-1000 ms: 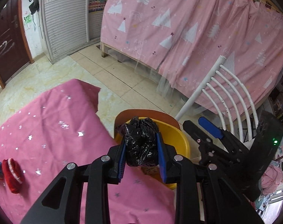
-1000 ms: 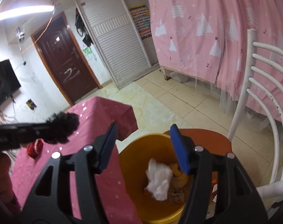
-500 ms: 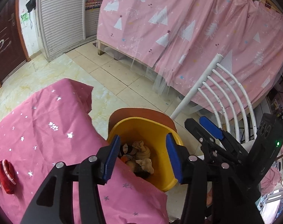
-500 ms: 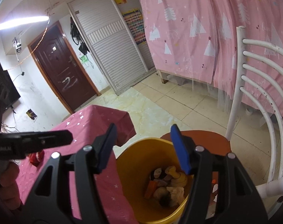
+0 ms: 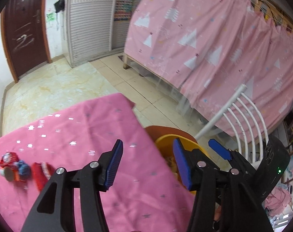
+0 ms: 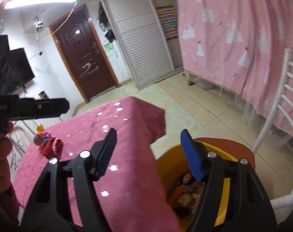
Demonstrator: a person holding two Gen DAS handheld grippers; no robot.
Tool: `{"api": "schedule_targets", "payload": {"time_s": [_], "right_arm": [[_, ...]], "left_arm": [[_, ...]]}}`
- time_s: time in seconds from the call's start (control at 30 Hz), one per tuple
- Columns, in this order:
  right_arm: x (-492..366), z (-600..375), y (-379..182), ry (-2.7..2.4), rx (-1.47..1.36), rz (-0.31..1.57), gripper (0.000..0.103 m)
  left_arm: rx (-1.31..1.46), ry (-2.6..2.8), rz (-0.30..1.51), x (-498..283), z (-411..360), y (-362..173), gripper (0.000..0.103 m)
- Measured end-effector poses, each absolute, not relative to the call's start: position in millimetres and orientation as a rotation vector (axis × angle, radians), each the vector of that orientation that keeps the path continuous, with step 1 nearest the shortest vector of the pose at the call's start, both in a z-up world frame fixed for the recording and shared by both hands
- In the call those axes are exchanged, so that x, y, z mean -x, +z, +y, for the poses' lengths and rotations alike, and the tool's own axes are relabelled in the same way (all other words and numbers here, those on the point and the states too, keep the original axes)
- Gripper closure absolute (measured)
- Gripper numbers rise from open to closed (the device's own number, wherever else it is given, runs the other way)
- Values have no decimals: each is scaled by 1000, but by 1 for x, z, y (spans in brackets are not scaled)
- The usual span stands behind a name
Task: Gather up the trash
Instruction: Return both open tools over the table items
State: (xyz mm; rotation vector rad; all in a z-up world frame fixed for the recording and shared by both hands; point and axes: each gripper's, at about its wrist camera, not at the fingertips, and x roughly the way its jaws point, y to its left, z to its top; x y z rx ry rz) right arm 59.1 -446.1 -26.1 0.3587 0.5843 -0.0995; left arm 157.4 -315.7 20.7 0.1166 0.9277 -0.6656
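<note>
A yellow bin (image 6: 165, 155) stands on a brown stool beside the pink-clothed table (image 6: 127, 127), with several scraps of trash (image 6: 185, 196) inside. In the left wrist view only its rim (image 5: 165, 141) shows. My left gripper (image 5: 147, 143) hangs over the table's edge, jaws opening with nothing between them. My right gripper (image 6: 148, 133) is above the table corner and the bin, jaws also opening and empty. A red knitted piece (image 5: 41, 174) (image 6: 52, 147) lies on the cloth beside small toy-like bits (image 5: 9, 166).
A white slatted chair (image 5: 243, 116) (image 6: 281, 119) stands right of the bin. Behind it hangs a pink curtain (image 5: 204, 48) over a bed frame. Tiled floor (image 6: 194, 106) runs to a brown door (image 6: 84, 61). A hand (image 6: 1, 139) holds the left gripper at the left edge.
The left gripper was shut on a black bag over the bin; it opened and the bag is gone from its jaws. Both grippers have drawn back toward the table, jaws wider.
</note>
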Motion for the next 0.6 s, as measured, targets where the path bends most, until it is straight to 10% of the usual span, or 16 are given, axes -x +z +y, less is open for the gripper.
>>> {"api": "schedule_targets", "payload": {"time_s": [0.6], "right_arm": [[-141,-294,-15,134,-195,674,32]], "left_arm": [[-73,-322,874,-246,-129,30,48]]}}
